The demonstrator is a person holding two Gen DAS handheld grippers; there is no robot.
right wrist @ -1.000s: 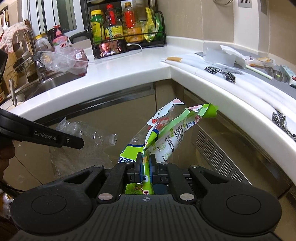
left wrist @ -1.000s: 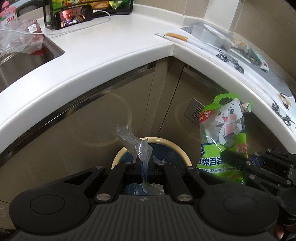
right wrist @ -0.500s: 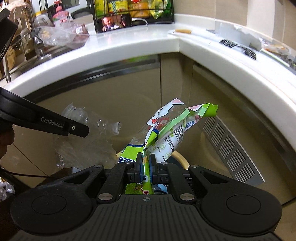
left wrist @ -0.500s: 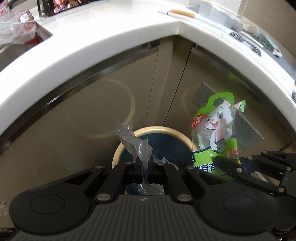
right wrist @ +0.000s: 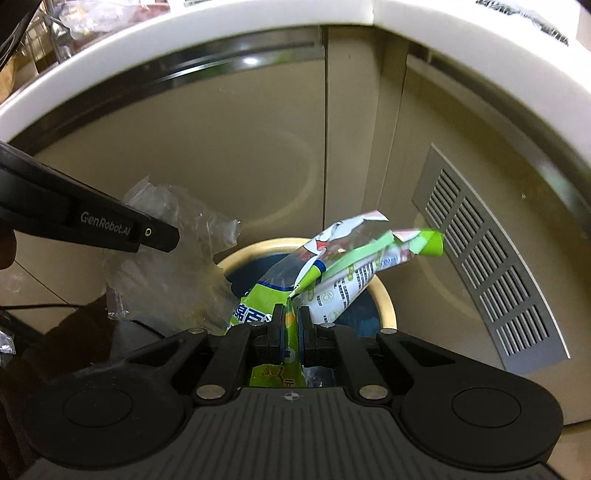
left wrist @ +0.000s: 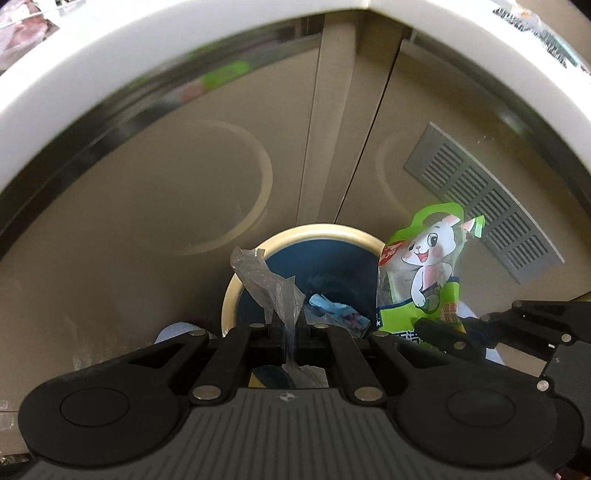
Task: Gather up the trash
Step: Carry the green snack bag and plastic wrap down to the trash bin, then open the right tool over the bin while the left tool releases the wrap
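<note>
Clear crumpled plastic film (left wrist: 273, 284) stands up from the left gripper (left wrist: 287, 332), whose jaws are pinched tight on it in the lower middle of the left wrist view. A scrap of the same film pokes out below the jaws. Behind it, in the centre of that frame, sits a round bin (left wrist: 295, 236) with a cream rim and a dark blue inside, and a bit of blue crumpled wrapper (left wrist: 332, 310) lies in it. To the right of the bin hangs a green packet (left wrist: 421, 273) printed with a white cartoon rabbit; the right gripper (left wrist: 436, 332) reaches in from the lower right edge and grips its lower part.

From the right wrist view, the right gripper (right wrist: 290, 325) is clamped narrow on the green packet (right wrist: 332, 280), which leans toward the upper right over the bin (right wrist: 384, 295). The left gripper's (right wrist: 162, 240) black arm enters from the left edge, and the plastic film (right wrist: 166, 266) hangs under it, left of the bin's rim.

Beige cabinet doors (right wrist: 184, 147) fill the background, with a grey vent grille (right wrist: 487, 258) at right and a white counter edge (right wrist: 258, 22) arching across the top.
</note>
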